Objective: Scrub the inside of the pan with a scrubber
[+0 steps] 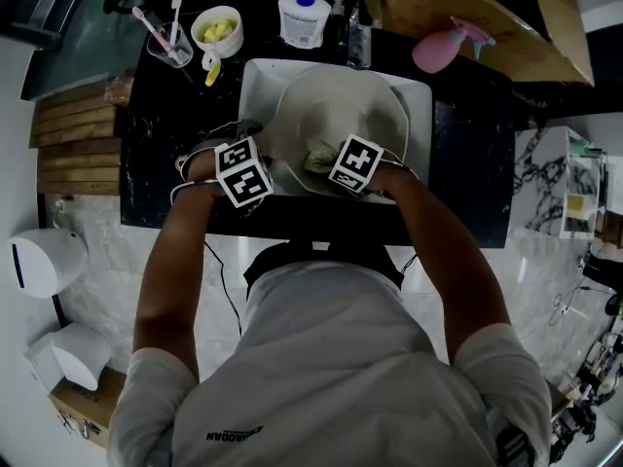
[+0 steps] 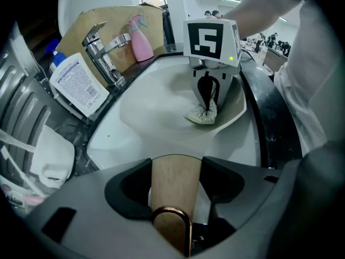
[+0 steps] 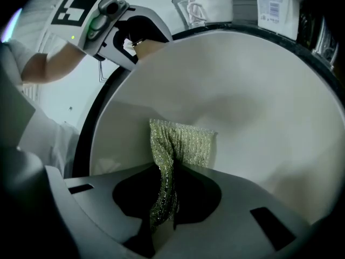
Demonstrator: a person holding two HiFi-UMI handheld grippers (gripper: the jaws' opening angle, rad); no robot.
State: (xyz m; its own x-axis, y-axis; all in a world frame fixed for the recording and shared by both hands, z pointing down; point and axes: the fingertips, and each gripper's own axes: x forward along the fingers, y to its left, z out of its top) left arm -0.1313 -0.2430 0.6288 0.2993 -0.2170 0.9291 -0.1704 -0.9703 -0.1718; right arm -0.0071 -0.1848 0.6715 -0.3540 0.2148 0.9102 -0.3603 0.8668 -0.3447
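Note:
A white pan lies tilted in the sink, its pale inside facing me. My left gripper is shut on the pan's wooden handle, which fills the gap between the jaws in the left gripper view and ends in a metal ring. My right gripper is shut on a greenish glittery scrubber. The scrubber is pressed flat against the pan's inside near the lower rim. The left gripper view shows the right gripper holding the scrubber down on the pan wall.
The white sink is set in a black counter. A chrome faucet, a white lotion bottle and a pink spray bottle stand behind it. A bowl of yellow pieces and a toothbrush cup sit at the back left.

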